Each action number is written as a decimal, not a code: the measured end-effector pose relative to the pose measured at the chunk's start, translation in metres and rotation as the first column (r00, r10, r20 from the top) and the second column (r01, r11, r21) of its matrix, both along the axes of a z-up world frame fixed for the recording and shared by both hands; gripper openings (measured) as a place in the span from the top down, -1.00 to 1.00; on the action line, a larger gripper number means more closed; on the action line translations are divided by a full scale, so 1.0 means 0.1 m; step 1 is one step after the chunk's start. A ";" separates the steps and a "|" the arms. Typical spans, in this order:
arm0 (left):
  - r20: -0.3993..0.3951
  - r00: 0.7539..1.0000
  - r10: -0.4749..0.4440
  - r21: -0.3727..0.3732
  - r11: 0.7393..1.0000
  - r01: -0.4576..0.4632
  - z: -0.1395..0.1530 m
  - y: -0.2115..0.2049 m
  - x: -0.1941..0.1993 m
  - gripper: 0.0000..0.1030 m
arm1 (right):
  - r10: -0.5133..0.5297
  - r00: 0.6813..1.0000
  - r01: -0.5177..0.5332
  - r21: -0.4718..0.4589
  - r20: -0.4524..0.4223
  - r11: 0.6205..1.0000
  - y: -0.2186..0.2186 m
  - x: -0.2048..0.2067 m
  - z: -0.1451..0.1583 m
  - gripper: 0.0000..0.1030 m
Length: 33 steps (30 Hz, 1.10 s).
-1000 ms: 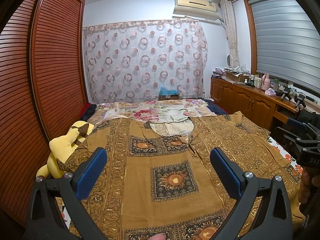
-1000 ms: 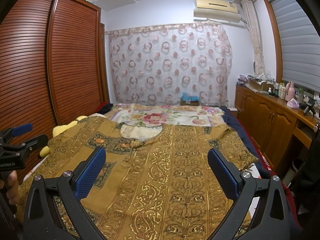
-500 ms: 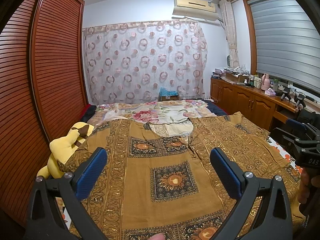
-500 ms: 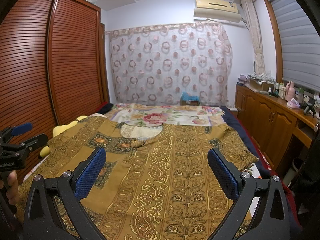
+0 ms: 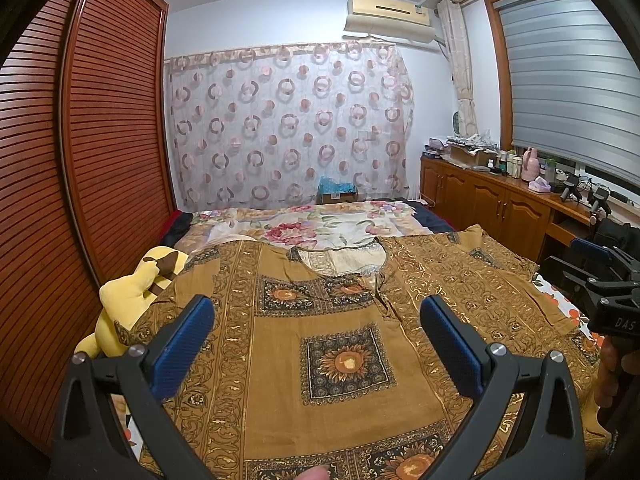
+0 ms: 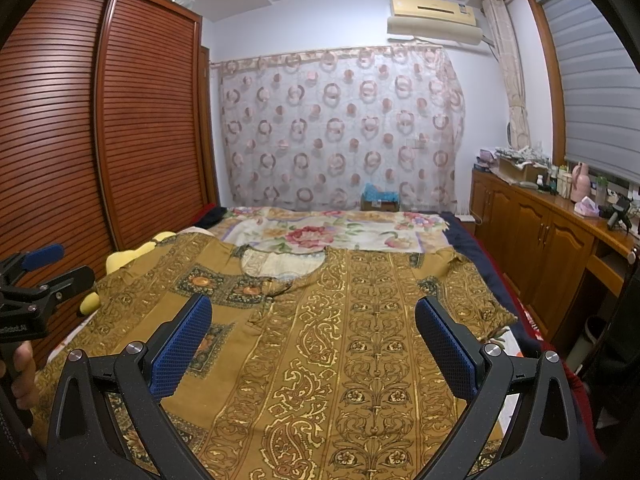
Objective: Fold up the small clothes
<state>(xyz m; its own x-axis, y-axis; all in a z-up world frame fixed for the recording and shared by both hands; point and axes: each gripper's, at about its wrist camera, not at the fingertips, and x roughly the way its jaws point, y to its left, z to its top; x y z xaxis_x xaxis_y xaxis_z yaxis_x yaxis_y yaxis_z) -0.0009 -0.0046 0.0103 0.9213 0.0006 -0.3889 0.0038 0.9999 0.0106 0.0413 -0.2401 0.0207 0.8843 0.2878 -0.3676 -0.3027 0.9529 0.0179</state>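
A mustard-brown patterned top [image 5: 344, 360] lies spread flat on the bed, neckline toward the far end; it also shows in the right wrist view [image 6: 340, 352]. My left gripper [image 5: 316, 344] hovers open and empty above its left half. My right gripper [image 6: 312, 344] hovers open and empty above its right half. Each gripper shows at the edge of the other's view: the right one [image 5: 600, 292], the left one [image 6: 36, 280]. Both have blue pads.
A yellow plush toy [image 5: 132, 300] lies at the garment's left edge beside the wooden wardrobe [image 5: 80, 160]. A floral sheet [image 5: 312, 228] covers the far bed. Wooden cabinets [image 6: 540, 240] with clutter line the right wall.
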 end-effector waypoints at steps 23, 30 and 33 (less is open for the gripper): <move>0.002 1.000 0.007 0.015 1.000 -0.007 -0.17 0.08 0.12 -1.00 | 0.018 0.999 -0.019 -0.007 -0.045 1.000 0.26 0.03 -0.12 -1.00; -0.058 0.998 0.019 0.033 0.999 -0.017 -0.39 0.27 0.42 -1.00 | 0.036 0.996 -0.039 -0.029 -0.078 0.999 0.32 0.30 -0.20 -1.00; -0.117 0.993 0.015 0.018 1.000 -0.013 -0.47 0.42 0.55 -1.00 | 0.050 0.995 -0.054 -0.039 -0.092 0.998 0.31 0.43 -0.26 -1.00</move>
